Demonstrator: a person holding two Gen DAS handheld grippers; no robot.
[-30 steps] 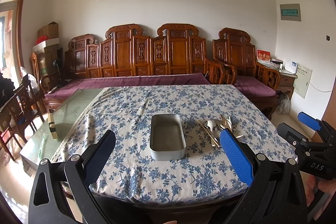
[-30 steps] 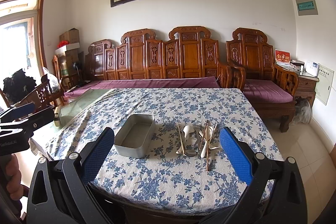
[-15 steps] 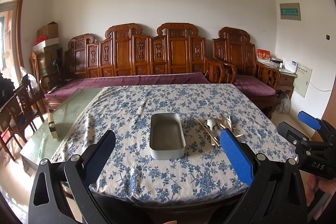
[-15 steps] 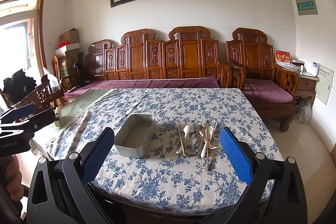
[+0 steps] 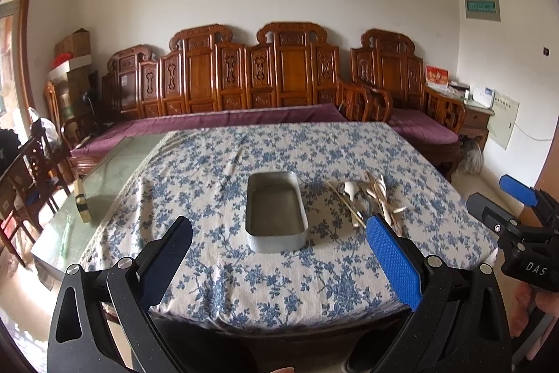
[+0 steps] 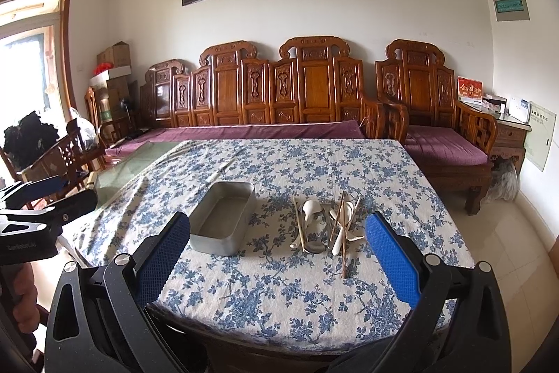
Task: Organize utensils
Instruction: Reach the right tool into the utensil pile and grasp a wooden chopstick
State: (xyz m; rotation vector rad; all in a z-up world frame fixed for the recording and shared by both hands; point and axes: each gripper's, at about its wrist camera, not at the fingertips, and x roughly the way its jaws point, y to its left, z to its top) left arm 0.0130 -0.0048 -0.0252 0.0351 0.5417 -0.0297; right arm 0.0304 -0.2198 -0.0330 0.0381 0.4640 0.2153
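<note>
The left gripper is held level before the near edge of the surface, covered in a blue-and-white floral cloth, with its blue-padded fingers spread wide and nothing between them. The right gripper is held alongside it in the same pose, likewise released and empty (part of a hand is seen gripping its handle at the edge of the left view). Both are kept well apart from the things on the cloth. The rectangular grey metal tin is set near the middle of the surface and nothing is seen inside it. Just beside it, to its right, the loose pile of white spoons and wooden chopsticks is lying on the cloth, outside the tin.
</note>
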